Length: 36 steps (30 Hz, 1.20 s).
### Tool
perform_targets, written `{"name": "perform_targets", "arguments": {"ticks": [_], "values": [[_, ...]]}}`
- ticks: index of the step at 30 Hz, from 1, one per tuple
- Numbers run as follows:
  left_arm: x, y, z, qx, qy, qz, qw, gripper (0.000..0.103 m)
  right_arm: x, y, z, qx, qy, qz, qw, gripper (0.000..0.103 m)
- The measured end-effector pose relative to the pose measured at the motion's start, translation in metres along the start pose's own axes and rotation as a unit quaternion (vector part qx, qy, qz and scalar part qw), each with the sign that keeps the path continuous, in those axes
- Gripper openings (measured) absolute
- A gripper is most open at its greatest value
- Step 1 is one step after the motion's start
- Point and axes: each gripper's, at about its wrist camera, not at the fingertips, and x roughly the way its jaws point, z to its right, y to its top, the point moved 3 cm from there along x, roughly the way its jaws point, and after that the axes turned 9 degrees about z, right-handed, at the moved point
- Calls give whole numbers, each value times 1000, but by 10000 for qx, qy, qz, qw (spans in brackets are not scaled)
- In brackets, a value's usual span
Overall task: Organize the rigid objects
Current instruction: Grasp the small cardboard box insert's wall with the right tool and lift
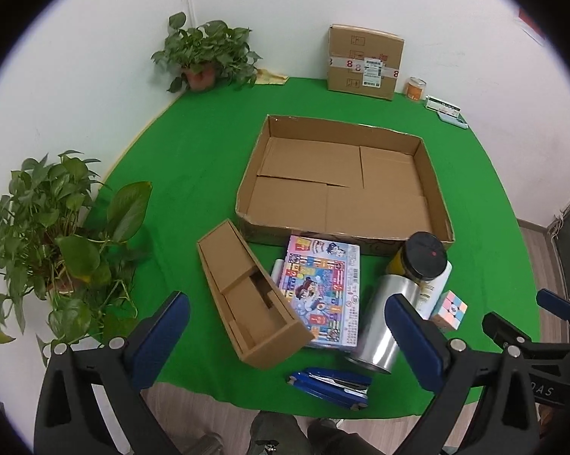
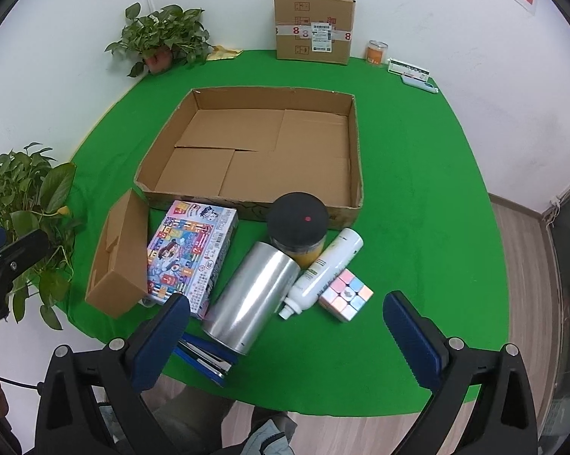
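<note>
A wide shallow cardboard tray (image 1: 248,193) (image 2: 357,144) lies empty in the middle of the green table. In front of it lie a small open cardboard box (image 1: 247,295) (image 2: 120,258), a colourful flat game box (image 1: 322,288) (image 2: 190,254), a silver can on its side (image 1: 379,322) (image 2: 250,295), a black-lidded jar (image 1: 423,254) (image 2: 298,223), a white bottle (image 2: 326,269), a pastel cube (image 1: 449,309) (image 2: 345,294) and a blue stapler (image 1: 332,381) (image 2: 205,356). My left gripper (image 1: 286,337) is open above the small box and game box. My right gripper (image 2: 286,337) is open above the can, holding nothing.
A sealed cardboard box (image 1: 364,60) (image 2: 313,28), an orange tin (image 1: 415,89) (image 2: 377,52) and a small white item (image 2: 412,70) stand at the back wall. Potted plants sit at the back left (image 1: 205,55) (image 2: 159,38) and near left (image 1: 53,235) (image 2: 27,204). The table's front edge is close.
</note>
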Motion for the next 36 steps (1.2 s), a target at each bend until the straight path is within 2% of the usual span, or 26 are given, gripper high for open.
{"name": "perform_targets", "arguments": {"ticks": [7,10,13,16,18,22,24,26,27,28,32,33,34,36], "values": [[37,12,-27,-27,-399,-241,9989,102,13,22,-21,210,-122,-24,9997,102],[62,10,-49,-242,-688,-594,9956,102,19,33,-38,249,-32,113,9996,102],[92,-8,-76,-427,-946,-1142,9880,102,34,41,-60,190,58,41,9998,102],[122,-34,-107,-731,-1011,-1634,9786,102,59,43,-92,66,320,-220,9992,102],[138,-50,-120,-898,-1137,-1943,9702,102,76,40,-111,16,537,-399,9978,101],[166,-75,-130,-1222,-1499,-2418,9509,100,111,35,-157,-402,834,-695,9933,92],[177,-87,-130,-1394,-1736,-2637,9386,93,125,34,-178,-690,907,-760,9906,88],[179,-93,-126,-1503,-2001,-2771,9277,87,140,32,-194,-954,946,-918,9867,78],[180,-98,-122,-1520,-2106,-2800,9242,84,146,30,-197,-1032,949,-1010,9850,69],[180,-100,-121,-1526,-2170,-2841,9214,79,151,27,-203,-1072,988,-1154,9826,63],[181,-107,-121,-1580,-2282,-3017,9121,65,155,16,-212,-1062,1241,-1354,9772,57],[180,-108,-119,-1564,-2330,-3048,9101,54,155,14,-214,-1130,1241,-1421,9755,51],[180,-108,-118,-1535,-2371,-3083,9084,47,156,9,-218,-1211,1240,-1493,9735,48],[180,-108,-119,-1406,-2332,-3123,9101,43,157,4,-227,-1234,1294,-1585,9710,47]]}}
